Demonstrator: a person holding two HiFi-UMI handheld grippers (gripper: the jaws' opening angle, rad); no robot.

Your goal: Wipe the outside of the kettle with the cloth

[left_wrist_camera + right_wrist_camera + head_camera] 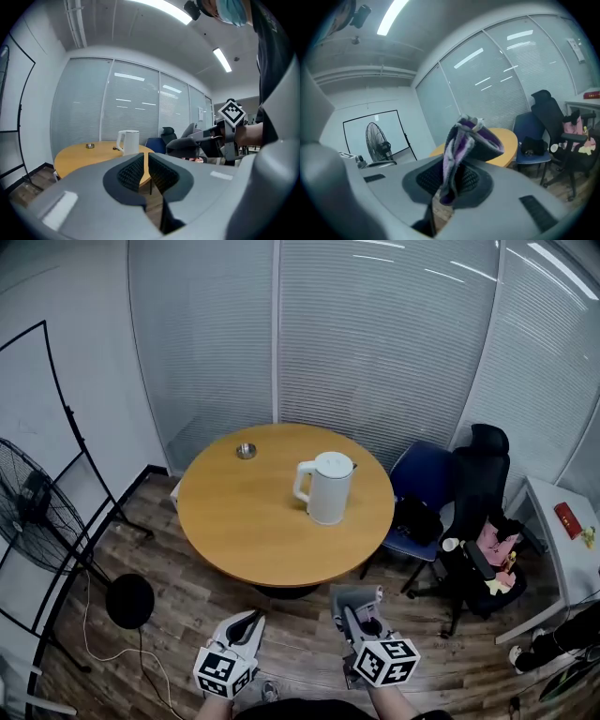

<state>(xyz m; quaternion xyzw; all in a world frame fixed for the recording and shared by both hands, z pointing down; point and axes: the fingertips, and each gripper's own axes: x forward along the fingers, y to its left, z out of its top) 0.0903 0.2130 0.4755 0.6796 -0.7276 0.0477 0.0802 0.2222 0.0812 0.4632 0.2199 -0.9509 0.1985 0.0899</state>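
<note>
L gripper [146, 169] jaws pressed together, empty. R gripper [449, 180] pinching cloth [461, 145]. Risk: kettle [328, 487], well apart on table [234, 531], likely shoved/tipped if wiped unbraced.

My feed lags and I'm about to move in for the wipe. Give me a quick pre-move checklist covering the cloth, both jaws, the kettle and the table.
1. Cloth gripped: ok. The right gripper jaws are closed on it, with a bunch sticking out past them.
2. Left gripper free: ok. Jaws together, nothing between them.
3. Kettle upright, lid down: ok. Its handle points to the head view's left.
4. Grippers at the kettle: not ok. Both are short of the table edge, over the floor.
5. Table clutter: ok. Only a small metal dish, apart from the kettle.
6. Kettle full or hot: cannot tell.
</note>
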